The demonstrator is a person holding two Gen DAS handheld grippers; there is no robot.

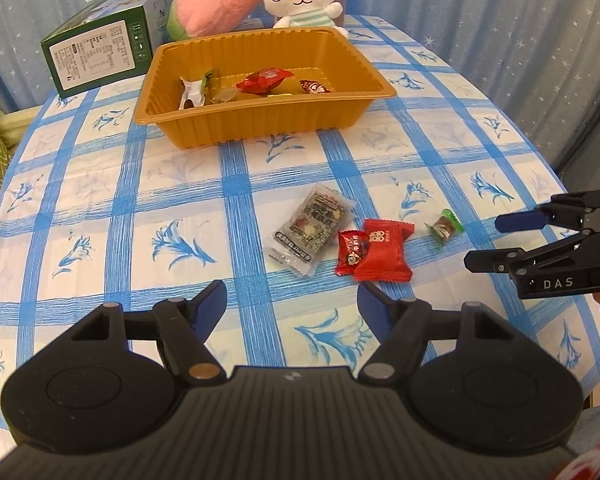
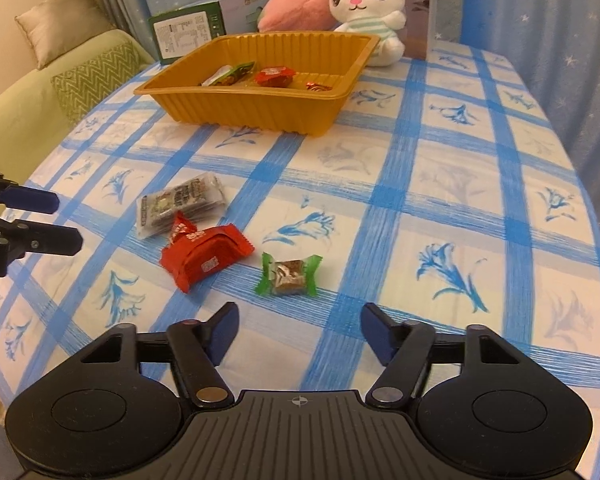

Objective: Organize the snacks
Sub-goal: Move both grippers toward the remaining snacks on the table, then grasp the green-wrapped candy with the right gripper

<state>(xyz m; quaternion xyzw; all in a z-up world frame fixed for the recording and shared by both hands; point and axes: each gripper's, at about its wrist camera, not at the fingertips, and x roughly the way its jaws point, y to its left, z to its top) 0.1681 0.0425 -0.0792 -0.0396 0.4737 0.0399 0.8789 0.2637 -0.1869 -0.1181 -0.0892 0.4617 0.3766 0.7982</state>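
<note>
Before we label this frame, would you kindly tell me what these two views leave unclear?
- Small red packet: right wrist view, mostly hidden behind the large red packet.
- Tray contents: near wall hides the floor in both views; exact count unclear.
- Green box label print: too small to read.
- Right hand-held gripper: left wrist view, body cut off by the right edge.

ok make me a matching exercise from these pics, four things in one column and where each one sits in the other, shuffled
Things:
1. green-wrapped candy
2. grey snack packet
3. white rabbit plush
4. green box

Places:
A. behind the tray, at its far right corner
B. left of the tray
C. nearest the right gripper
D. beside the red packets, on the left gripper's side

Pairs: 1-C, 2-D, 3-A, 4-B
</note>
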